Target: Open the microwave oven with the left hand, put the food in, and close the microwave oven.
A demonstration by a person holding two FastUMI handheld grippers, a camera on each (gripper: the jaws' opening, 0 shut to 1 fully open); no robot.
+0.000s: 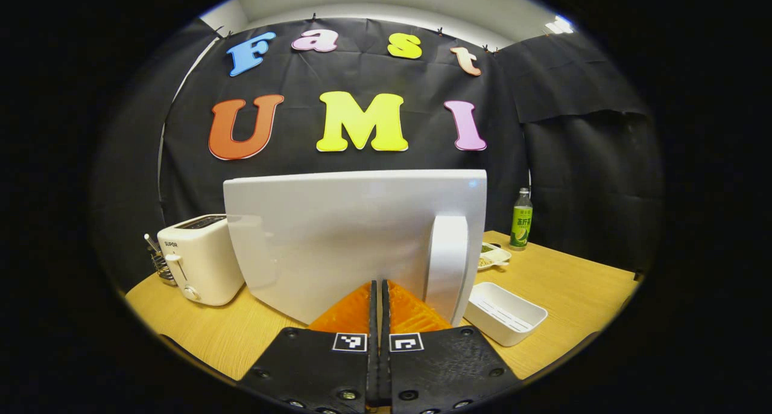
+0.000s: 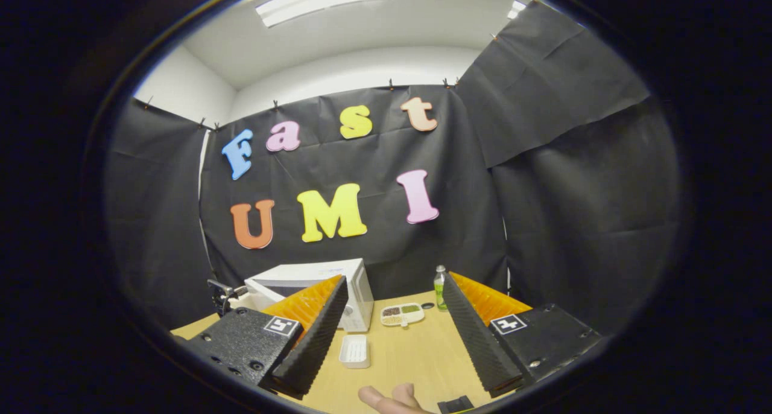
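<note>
in the left gripper view, our left gripper (image 1: 379, 293) sat with its fingers pressed together, nothing between them, right in front of the white microwave oven (image 1: 356, 233), just left of its upright handle (image 1: 447, 263). a white toaster (image 1: 202, 258) stood to the oven's left on the wooden table (image 1: 567, 281), a shallow white tray (image 1: 508, 313) lay to its right, and a green bottle (image 1: 522, 219) stood farther back. in the right gripper view, our right gripper (image 2: 392, 335) hung above the table with its fingers spread wide, holding nothing. beyond them lay a divided food dish (image 2: 402, 314) just right of the oven, well apart from both grippers.
</note>
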